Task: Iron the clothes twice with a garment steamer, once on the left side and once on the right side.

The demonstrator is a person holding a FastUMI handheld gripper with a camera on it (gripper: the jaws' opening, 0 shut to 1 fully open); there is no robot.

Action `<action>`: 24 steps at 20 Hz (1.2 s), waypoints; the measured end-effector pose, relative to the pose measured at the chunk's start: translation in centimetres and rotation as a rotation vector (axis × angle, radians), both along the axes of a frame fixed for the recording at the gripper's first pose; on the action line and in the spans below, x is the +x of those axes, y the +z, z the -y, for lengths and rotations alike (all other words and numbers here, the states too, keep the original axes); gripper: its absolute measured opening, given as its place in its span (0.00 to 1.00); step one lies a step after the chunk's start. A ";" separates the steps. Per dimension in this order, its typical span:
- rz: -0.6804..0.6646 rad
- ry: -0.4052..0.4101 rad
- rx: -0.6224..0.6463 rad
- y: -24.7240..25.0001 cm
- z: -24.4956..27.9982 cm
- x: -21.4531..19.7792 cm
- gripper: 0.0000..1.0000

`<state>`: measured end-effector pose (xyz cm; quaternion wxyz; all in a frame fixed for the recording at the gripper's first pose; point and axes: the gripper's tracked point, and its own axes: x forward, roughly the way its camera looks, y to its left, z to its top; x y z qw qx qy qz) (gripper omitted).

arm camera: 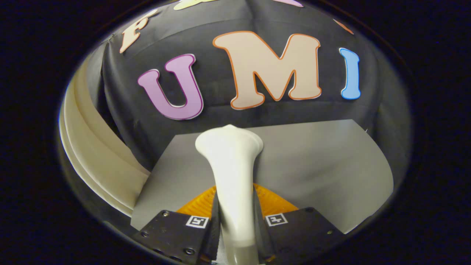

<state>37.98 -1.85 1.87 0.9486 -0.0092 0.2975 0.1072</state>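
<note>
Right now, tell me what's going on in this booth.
A hand-held gripper has its fingers shut on the white steamer, gripping its handle from both sides. The steamer's flared head points forward, beyond the fingers, over a grey cloth spread flat ahead. Whether the head touches the cloth cannot be told. An orange ribbed piece shows just past the fingers, under the handle. Cream fabric hangs beside the cloth on the left.
</note>
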 end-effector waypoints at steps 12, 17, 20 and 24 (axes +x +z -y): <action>0.268 0.112 -0.004 4.7 -0.1 -8.6 0.34; 0.356 0.121 0.038 4.6 -1.6 -15.1 0.34; 0.380 0.110 0.092 5.2 -4.2 -18.7 0.33; 0.440 0.087 0.084 6.1 -8.4 -22.7 0.33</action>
